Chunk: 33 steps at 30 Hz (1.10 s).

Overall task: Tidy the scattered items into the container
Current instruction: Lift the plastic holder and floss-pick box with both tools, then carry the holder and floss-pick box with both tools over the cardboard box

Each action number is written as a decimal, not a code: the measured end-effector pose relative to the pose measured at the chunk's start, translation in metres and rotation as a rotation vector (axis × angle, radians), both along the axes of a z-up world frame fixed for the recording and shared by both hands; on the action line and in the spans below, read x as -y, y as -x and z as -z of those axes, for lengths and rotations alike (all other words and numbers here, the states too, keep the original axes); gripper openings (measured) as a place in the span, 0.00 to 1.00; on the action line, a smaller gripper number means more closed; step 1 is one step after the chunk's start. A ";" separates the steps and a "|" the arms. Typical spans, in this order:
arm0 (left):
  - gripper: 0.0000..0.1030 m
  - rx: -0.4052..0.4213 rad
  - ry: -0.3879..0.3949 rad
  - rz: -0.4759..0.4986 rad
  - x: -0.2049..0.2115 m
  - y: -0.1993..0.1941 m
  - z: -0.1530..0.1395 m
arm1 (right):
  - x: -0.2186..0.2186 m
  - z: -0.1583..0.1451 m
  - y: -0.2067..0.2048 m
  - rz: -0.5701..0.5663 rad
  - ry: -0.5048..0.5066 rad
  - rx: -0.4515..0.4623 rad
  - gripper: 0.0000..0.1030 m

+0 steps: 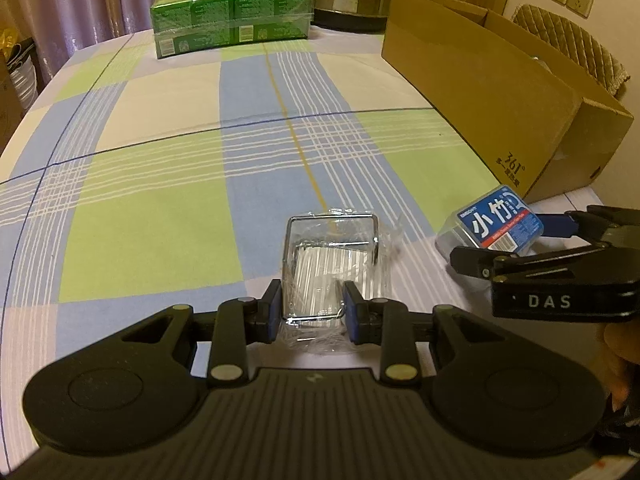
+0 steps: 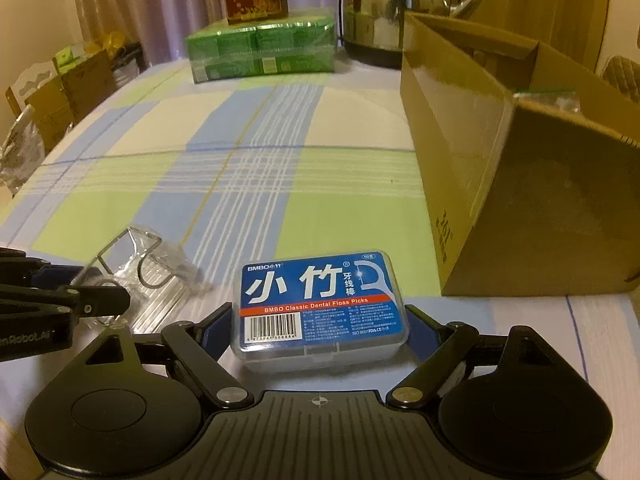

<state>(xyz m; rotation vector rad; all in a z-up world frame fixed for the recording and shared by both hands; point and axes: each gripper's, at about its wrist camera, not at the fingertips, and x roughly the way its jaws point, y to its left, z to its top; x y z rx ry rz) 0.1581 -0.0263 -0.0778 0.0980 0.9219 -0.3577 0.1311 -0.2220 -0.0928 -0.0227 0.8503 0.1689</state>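
**Two items bracketed, one per gripper; box lies to the right**

Item 1. Blue-labelled clear plastic box of dental floss picks (image 2: 320,306). Lies flat on the tablecloth, lower centre of the right wrist view, label up, long axis running left to right across the frame. The right gripper (image 2: 320,330) stands open around it, one blue pad at each short end; contact at the pads cannot be told, and the box appears to rest on the cloth. In the left wrist view the same box (image 1: 494,220) sits at centre right, with the right gripper (image 1: 520,240) reaching in from the frame's right edge.

Item 2. Chrome wire rack wrapped in clear crinkled film (image 1: 332,268). Lower centre of the left wrist view, long axis pointing away from the camera. The left gripper (image 1: 312,312) has its pads either side of the near end, narrowly spread; whether they press on the film cannot be told. The rack (image 2: 144,276) shows at lower left in the right wrist view.

Container. Open brown cardboard box (image 2: 520,184), filling the right side of that view, up and to the right of the floss box; it appears tipped, and something green-edged shows inside. The right gripper is the nearer of the two, so its item likely goes first.

Surroundings. Green, blue and cream plaid tablecloth (image 1: 160,200); shrink-wrapped block of green cartons (image 1: 232,20) at upper centre; steel kettle (image 2: 396,12) behind the cardboard.
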 end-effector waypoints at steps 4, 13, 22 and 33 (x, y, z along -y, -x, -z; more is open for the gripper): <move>0.25 0.007 0.008 -0.009 -0.001 0.000 -0.003 | 0.000 -0.004 0.002 0.004 -0.010 0.017 0.82; 0.25 0.024 0.031 -0.022 -0.002 0.000 -0.009 | 0.002 -0.015 0.011 0.001 -0.033 0.056 0.82; 0.25 0.043 0.080 -0.012 0.003 0.001 -0.018 | 0.001 -0.032 0.029 0.000 -0.033 0.110 0.82; 0.25 0.026 0.127 -0.003 0.005 0.006 -0.027 | 0.017 -0.061 0.044 0.046 -0.045 0.151 0.81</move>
